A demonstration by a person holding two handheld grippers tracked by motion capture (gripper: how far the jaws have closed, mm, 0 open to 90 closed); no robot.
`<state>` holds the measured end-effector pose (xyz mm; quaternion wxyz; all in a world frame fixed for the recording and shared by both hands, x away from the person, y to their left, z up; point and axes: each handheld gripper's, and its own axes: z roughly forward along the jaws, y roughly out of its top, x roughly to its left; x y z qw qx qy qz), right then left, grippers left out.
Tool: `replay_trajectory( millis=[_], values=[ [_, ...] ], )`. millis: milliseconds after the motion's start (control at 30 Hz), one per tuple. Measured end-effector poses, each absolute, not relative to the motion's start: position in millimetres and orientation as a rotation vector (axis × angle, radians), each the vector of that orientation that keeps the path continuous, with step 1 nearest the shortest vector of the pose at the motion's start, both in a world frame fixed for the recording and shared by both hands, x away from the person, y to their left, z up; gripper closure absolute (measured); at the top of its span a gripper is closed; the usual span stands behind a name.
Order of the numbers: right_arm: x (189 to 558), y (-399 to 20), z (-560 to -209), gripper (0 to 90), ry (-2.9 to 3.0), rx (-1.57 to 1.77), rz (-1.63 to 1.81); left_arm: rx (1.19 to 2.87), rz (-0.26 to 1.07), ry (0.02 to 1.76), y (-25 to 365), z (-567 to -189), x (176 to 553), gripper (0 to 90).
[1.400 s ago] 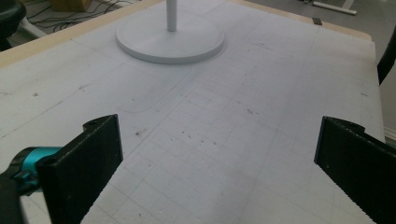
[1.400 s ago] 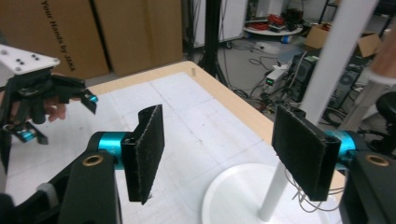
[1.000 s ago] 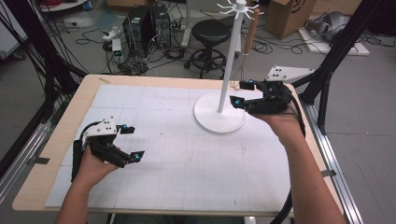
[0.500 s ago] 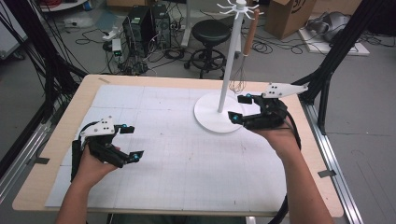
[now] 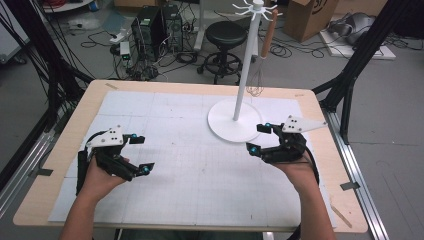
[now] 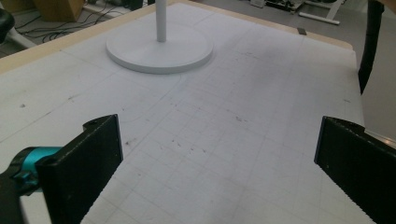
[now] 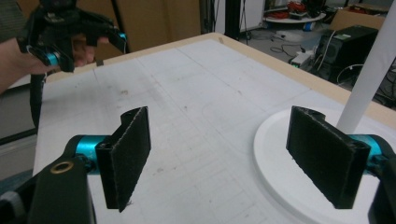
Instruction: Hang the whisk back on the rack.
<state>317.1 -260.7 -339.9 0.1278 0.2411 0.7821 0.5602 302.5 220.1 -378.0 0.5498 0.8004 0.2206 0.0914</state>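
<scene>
The right gripper (image 5: 262,137) is hanging just above the table (image 5: 75,125), close to its right edge, with its jaws spread wide and nothing between them. Just beyond it, toward the far right corner, the white stand (image 5: 235,120) is sitting on its round base, and the base's near rim is lying right beside the farther jaw; in the right gripper view that jaw is hanging over the disc (image 7: 289,172), though I cannot tell whether it is touching. The stand's pole is rising straight up, so its long axis is vertical, and a whisk (image 5: 260,70) with a wooden handle is hanging from one of the hooks at the top, on the far right side of the pole, head down.

The left gripper (image 5: 137,154) is being held low near the left edge, also spread and empty, well apart from the stand; in the left gripper view the base (image 6: 159,49) is lying far ahead across the gridded mat (image 6: 224,130).

So the right hand is plainly the nearer one. To my eye, any reach for the whisk is going to mean lifting up and away, toward the far edge, past the pole.
</scene>
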Motion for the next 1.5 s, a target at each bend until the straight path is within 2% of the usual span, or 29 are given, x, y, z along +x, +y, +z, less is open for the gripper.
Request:
replay_trajectory(
  millis=[867,1500],
  values=[
    [309,-259,-395,15.2,2.343,0.784,1.665,1.853,0.203,0.524,223,-382,307,1.6],
    [307,-264,-397,15.2,2.319,0.805,1.666,1.867,0.193,0.515,219,-383,306,1.6]
  ],
)
